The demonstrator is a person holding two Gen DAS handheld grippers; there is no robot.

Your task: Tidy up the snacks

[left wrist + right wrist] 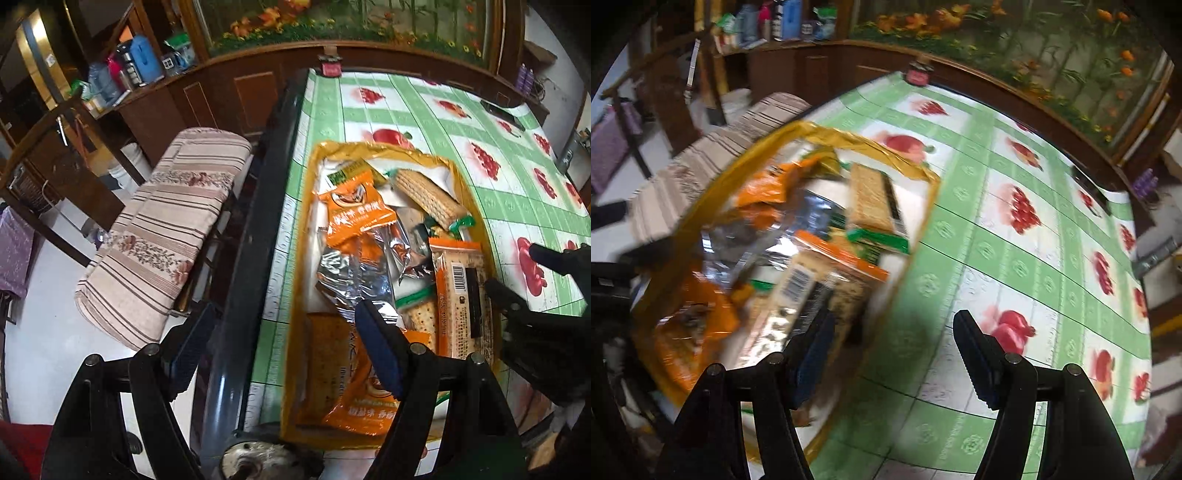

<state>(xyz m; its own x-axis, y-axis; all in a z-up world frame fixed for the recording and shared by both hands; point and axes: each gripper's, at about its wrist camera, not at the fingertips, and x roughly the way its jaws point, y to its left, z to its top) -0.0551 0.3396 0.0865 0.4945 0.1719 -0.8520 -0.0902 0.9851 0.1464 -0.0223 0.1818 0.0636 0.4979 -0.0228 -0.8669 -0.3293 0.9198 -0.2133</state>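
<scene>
The snacks sit heaped in a shallow orange-rimmed tray (373, 149) on the green fruit-print tablecloth (436, 122), the tray's left rim close along the table's dark edge (258, 206) at 9 o'clock. Among them lie an orange packet (354, 218), a wafer pack (424, 195) at 1 o'clock and a barcoded cracker pack (461, 295) at 3. The left gripper (284, 343) hangs over the tray's near end, jaws apart, nothing between them. The right gripper (890, 350) straddles the tray's right rim — also apart and empty — with bare cloth running from 12 round to 4 o'clock.
</scene>
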